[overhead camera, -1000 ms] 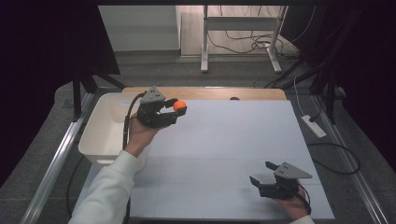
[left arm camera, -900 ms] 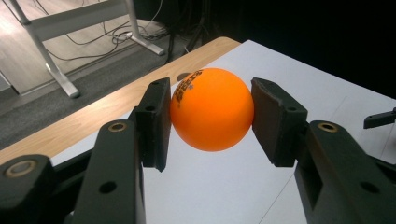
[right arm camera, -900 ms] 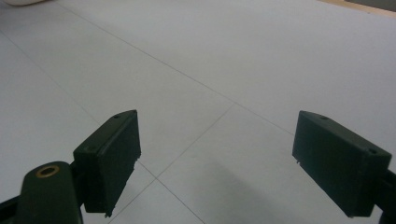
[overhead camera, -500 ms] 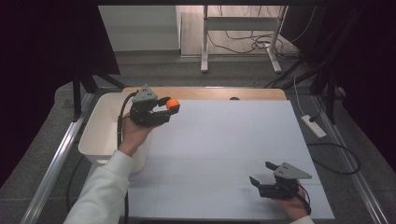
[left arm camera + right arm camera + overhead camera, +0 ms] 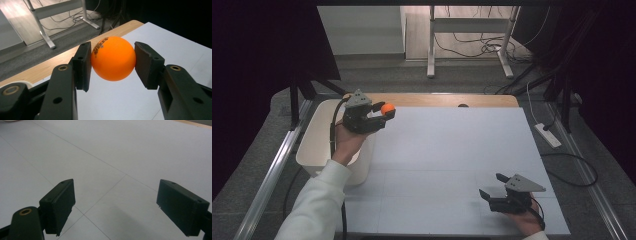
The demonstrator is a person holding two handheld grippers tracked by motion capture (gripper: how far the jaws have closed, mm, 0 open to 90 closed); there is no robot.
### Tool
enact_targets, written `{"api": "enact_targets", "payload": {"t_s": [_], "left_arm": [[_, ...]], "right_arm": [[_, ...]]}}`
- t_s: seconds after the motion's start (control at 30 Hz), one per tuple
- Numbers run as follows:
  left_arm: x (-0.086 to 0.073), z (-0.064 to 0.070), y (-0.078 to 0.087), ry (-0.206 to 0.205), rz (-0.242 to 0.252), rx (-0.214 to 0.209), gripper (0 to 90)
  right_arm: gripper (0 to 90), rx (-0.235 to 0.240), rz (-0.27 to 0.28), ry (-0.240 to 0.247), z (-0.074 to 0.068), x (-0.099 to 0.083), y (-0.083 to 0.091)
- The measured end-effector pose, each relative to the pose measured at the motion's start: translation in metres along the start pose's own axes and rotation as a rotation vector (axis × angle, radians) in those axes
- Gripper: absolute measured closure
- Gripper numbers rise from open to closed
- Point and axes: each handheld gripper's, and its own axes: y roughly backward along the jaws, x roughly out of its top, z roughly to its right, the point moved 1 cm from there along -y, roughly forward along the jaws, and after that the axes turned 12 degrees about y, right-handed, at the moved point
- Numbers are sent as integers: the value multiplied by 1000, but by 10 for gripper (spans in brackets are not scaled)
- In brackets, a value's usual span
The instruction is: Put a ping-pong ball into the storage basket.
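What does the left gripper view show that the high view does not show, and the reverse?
The left gripper view alone shows the dark print on the small orange ball and how both black jaw pads press against its sides.

The high view alone shows the white plastic bin at the table's left edge, the right gripper with jaws apart low over the near right corner, and the person's white sleeve.

Both show the left gripper shut on the ball above the white tabletop, the wooden strip along the far edge, and floor cables beyond.
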Motion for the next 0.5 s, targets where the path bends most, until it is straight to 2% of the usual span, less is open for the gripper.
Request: {"api": "enact_targets", "payload": {"t_s": [0.33,0.5], "left_arm": [[-3,-18,7,13,-15,55,505],[-3,-25,11,28,-9,70,504]], "right_arm": [[154,0,-2,3,0,0,-1],[154,2,-3,5,-1,0,-1]]}}
